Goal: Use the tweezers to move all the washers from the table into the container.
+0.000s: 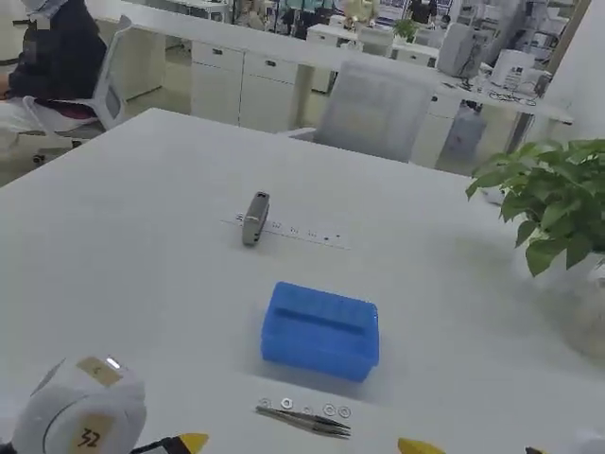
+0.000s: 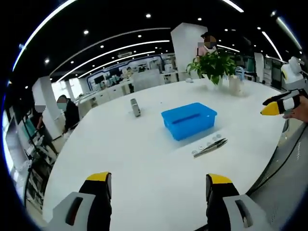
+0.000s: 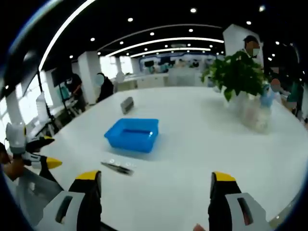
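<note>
A blue plastic container (image 1: 320, 328) (image 2: 188, 119) (image 3: 132, 133) stands on the white table (image 1: 142, 227). Just in front of it lie metal tweezers (image 1: 304, 420) (image 2: 210, 147) (image 3: 117, 167) beside a short row of several small washers (image 1: 307, 409) (image 2: 208, 141) (image 3: 119, 163). My left gripper (image 2: 159, 185) is open, its yellow-tipped jaws wide apart over the table's near edge, left of the tweezers. My right gripper (image 3: 156, 185) is also open, with nothing between its jaws, to the right of the tweezers. Yellow jaw tips of a gripper (image 1: 192, 442) and of a gripper (image 1: 421, 446) peek in at the bottom of the head view.
A small grey device (image 1: 255, 218) lies farther back on the table by a flush power strip (image 1: 302, 232). A leafy potted plant (image 1: 558, 203) stands at the right edge. An office chair (image 1: 373, 109) sits behind the table, and a person (image 1: 57, 57) sits far left.
</note>
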